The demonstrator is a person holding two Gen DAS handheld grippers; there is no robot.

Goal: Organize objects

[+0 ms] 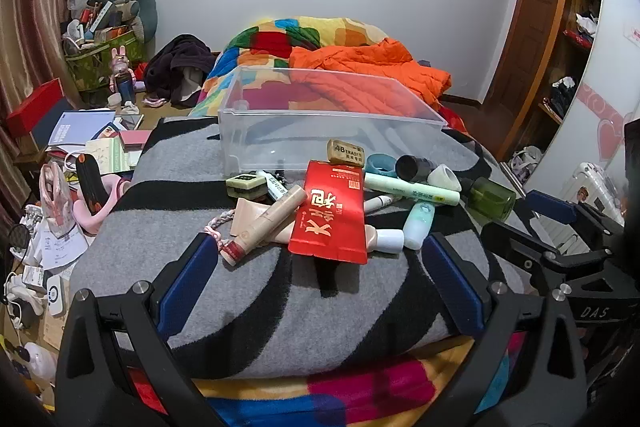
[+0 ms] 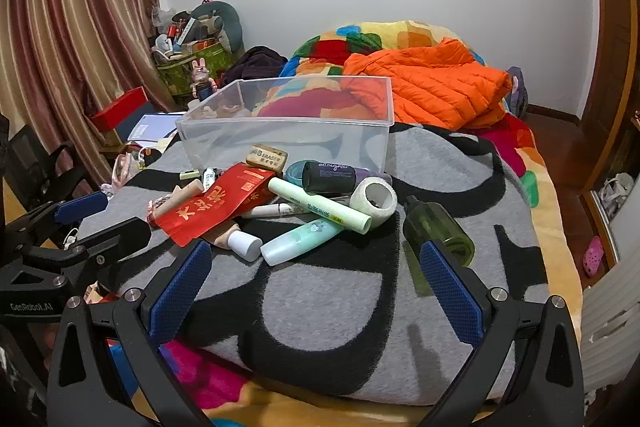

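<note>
A pile of small items lies on a grey and black blanket [image 1: 280,299] in front of a clear plastic bin [image 1: 332,131], which also shows in the right wrist view [image 2: 288,135]. The pile holds a red envelope [image 1: 330,215], a beige tube [image 1: 272,223], a pale green tube [image 2: 320,205], a light blue bottle [image 2: 300,241], a green bottle [image 2: 438,231], a tape roll [image 2: 374,199] and an eraser [image 1: 345,151]. My left gripper [image 1: 320,251] is open, just short of the pile. My right gripper [image 2: 316,259] is open, close to the light blue bottle.
An orange jacket [image 2: 436,87] and a colourful quilt [image 1: 288,39] lie behind the bin. Books, papers and clutter [image 1: 88,147] cover the floor at the left. A wooden wardrobe [image 1: 536,27] stands at the right.
</note>
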